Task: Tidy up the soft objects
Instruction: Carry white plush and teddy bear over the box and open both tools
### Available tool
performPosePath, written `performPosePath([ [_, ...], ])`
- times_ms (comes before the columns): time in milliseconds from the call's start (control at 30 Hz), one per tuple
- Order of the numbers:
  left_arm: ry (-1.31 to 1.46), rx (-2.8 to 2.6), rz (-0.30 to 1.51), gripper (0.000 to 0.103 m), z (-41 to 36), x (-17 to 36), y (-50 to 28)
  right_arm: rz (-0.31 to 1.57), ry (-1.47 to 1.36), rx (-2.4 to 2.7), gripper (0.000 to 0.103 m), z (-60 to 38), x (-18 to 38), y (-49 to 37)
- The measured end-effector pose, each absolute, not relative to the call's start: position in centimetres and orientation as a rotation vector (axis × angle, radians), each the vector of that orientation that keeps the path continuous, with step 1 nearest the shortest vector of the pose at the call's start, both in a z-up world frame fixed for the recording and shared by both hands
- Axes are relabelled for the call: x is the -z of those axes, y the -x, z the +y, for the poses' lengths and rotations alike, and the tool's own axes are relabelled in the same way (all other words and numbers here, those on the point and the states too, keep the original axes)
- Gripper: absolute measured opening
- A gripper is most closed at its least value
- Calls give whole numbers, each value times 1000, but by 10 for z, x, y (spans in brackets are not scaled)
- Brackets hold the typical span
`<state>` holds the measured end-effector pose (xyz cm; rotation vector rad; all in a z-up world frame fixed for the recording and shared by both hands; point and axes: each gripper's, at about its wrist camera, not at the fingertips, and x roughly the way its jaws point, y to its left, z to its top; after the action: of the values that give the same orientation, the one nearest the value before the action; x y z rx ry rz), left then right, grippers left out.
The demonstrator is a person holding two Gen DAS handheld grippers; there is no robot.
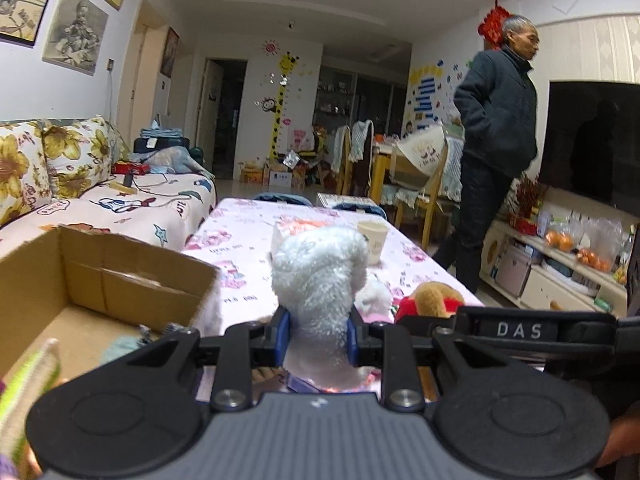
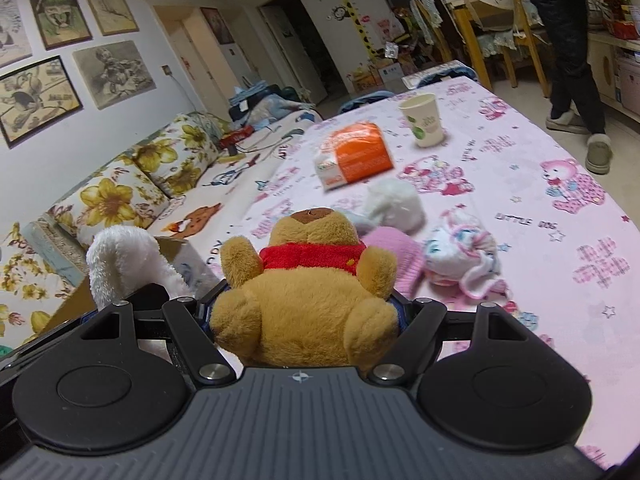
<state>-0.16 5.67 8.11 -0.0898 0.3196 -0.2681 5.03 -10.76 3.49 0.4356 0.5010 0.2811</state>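
Pinching a white fluffy plush (image 1: 320, 280) upright between its blue pads, the left gripper (image 1: 319, 334) sits just right of the open cardboard box (image 1: 100, 276). The right gripper (image 2: 306, 312) clamps a brown bear (image 2: 308, 280) in a red shirt. Ahead on the pink tablecloth (image 2: 560, 208) lie small soft cloths (image 2: 460, 256), an orange packet (image 2: 356, 156) and a paper cup (image 2: 422, 120); the table's far right side is bare.

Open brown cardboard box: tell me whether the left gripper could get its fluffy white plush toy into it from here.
Probably yes. The left gripper, shut on the fluffy white plush toy, sits just right of the open brown cardboard box, whose top faces up with nothing visible between them.
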Motion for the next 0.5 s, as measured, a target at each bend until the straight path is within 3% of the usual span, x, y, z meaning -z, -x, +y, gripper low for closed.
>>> performPosePath([
  [500,201,122,229,25,128,-98,10,410,-379,-406,93,-54,-55,-76],
])
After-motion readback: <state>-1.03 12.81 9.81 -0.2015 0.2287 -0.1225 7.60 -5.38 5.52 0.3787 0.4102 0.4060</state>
